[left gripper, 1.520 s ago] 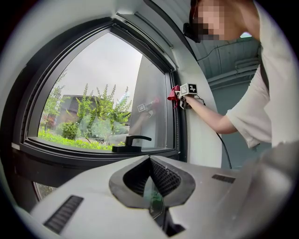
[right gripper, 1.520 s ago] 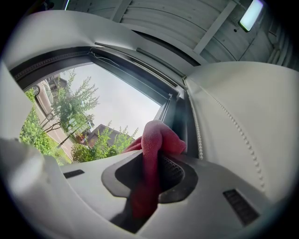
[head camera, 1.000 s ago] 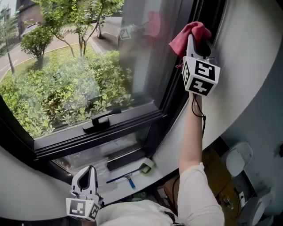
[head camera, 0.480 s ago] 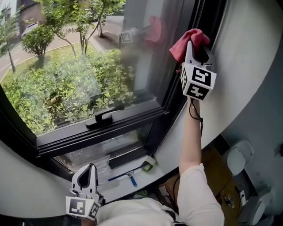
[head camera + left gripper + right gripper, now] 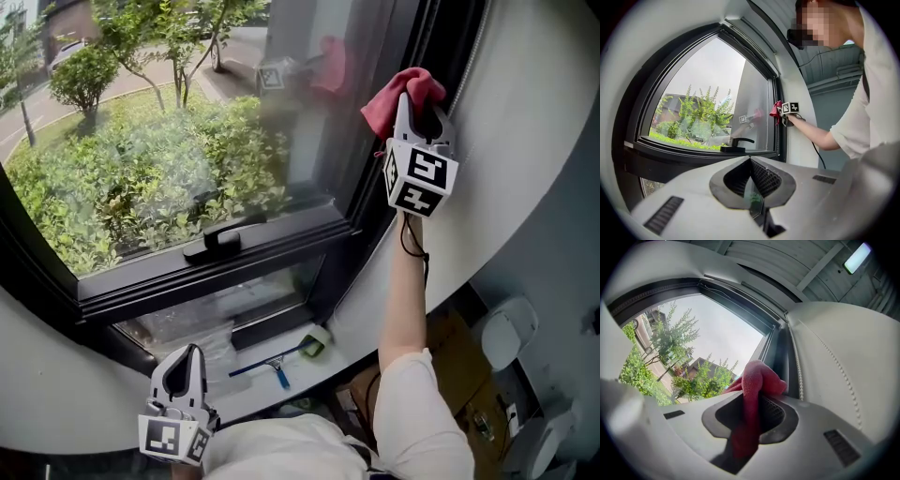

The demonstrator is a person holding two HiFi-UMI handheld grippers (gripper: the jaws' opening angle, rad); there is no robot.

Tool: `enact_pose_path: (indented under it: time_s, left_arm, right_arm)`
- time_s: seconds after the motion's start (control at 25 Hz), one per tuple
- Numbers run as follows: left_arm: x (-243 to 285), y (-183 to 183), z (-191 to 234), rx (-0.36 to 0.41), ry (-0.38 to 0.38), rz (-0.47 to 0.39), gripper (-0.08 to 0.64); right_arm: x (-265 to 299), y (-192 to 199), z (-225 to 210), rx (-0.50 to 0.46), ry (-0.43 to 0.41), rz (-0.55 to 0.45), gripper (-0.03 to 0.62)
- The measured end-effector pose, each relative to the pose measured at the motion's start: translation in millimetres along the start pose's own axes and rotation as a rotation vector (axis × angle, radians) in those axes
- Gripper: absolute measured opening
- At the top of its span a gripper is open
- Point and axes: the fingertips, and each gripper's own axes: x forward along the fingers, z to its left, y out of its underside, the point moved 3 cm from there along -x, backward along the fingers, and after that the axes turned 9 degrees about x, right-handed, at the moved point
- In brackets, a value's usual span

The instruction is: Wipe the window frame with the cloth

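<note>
Red cloth [image 5: 395,95], clamped between the jaws of the right gripper [image 5: 418,101], touches the dark window frame [image 5: 373,202] at the head view's upper right. Lower left, the left gripper [image 5: 187,360] has its jaws together on nothing.

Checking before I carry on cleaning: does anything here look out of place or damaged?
Nothing looks broken or spilled. A blue-handled squeegee lies loose on the sill below the window, far from the cloth held in the right tool.
</note>
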Motion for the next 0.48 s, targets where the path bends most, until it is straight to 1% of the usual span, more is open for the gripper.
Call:
enact_pose_path:
  time_s: [0.28,0.48]
  left_arm:
    - [0.1,1.2,-4.8,-0.001,0.005,0.001,0.008]
    - [0.3,4.7,-4.9,-0.009,0.002,0.008,0.008]
  right_arm:
    - [-8.1,11.9,3.4,-0.003,-0.012,0.008,0.089]
    - [-13.3,20.2,4.8,0.017,-0.023,0.014,0.089]
